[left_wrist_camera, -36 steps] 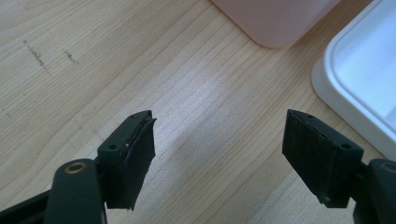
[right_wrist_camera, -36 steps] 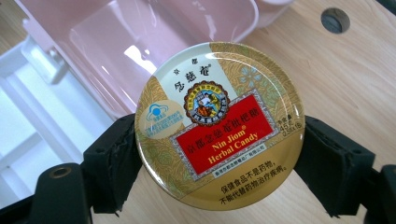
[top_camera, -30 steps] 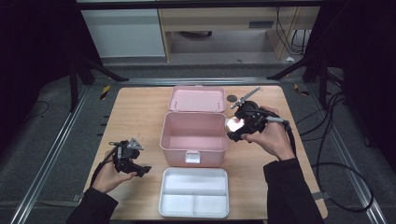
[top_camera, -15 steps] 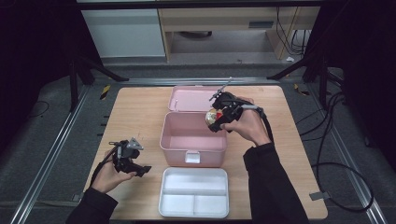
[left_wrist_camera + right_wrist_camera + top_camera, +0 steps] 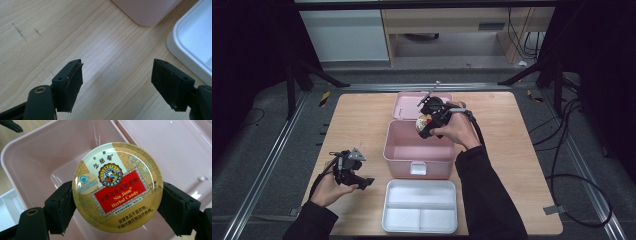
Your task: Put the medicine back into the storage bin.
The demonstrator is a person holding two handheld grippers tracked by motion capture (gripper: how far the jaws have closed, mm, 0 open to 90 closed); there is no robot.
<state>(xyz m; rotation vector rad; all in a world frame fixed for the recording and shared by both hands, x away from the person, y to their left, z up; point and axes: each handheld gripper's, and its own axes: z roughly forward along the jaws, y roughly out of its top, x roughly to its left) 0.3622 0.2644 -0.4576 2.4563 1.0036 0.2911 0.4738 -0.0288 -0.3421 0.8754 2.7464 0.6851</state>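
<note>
High view, contents by size. Desk (image 5: 362, 125): pale wood, carries everything listed. Pink box (image 5: 419, 150): open, near the desk's middle, its lid (image 5: 404, 105) lying flat behind it, so the inside is free to take things. White tray (image 5: 419, 206): divided into compartments, just in front of the box at the near edge, bare; probably the box's insert, set aside. Right gripper (image 5: 426, 122): held over the back part of the box, tilted down into it; fingers (image 5: 60, 206) closed on the rim of a candy tin (image 5: 117, 186), a round gold tin held flat, label up, above the box floor, apparently about to be lowered in. Left gripper (image 5: 354, 177): rests low beside the box's left front corner, fingers (image 5: 71, 83) spread wide, holding nothing, seemingly waiting.
</note>
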